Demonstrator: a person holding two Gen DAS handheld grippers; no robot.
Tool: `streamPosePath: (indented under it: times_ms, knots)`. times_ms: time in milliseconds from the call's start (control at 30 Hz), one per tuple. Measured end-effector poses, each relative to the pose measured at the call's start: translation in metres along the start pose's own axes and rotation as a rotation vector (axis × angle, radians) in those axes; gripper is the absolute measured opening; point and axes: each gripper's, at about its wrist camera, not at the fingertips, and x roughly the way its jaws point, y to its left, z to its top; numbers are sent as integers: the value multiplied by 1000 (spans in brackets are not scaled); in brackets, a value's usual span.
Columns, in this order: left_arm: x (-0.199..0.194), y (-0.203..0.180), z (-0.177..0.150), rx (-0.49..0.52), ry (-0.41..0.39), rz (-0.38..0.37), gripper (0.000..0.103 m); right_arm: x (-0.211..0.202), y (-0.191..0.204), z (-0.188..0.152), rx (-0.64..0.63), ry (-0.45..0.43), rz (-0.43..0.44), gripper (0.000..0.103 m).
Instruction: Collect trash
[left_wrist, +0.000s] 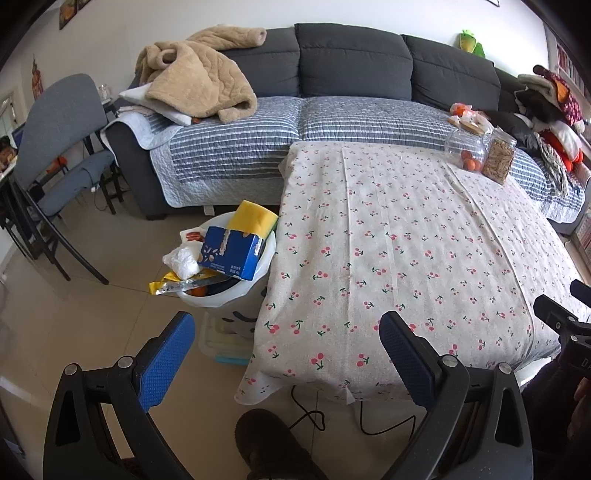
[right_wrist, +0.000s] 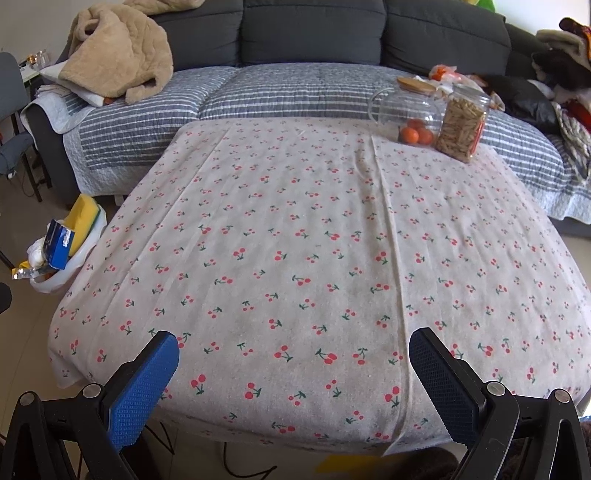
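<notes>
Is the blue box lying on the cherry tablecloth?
No, the blue box sits on top of the heaped white trash bin on the floor beside the table, not on the cherry tablecloth.

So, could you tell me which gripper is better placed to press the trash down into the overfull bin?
Left, probably. The left gripper is open beside the bin, with the blue carton just ahead. The right gripper faces the tablecloth.

Soft daylight, sharp, fisheye-bent edges.
</notes>
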Motion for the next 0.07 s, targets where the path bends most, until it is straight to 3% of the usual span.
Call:
streamPosePath:
  times_ms: [67]
  knots:
    - [0, 3, 7, -4, 6, -13, 101, 1, -1, 2, 9, 8, -6, 102]
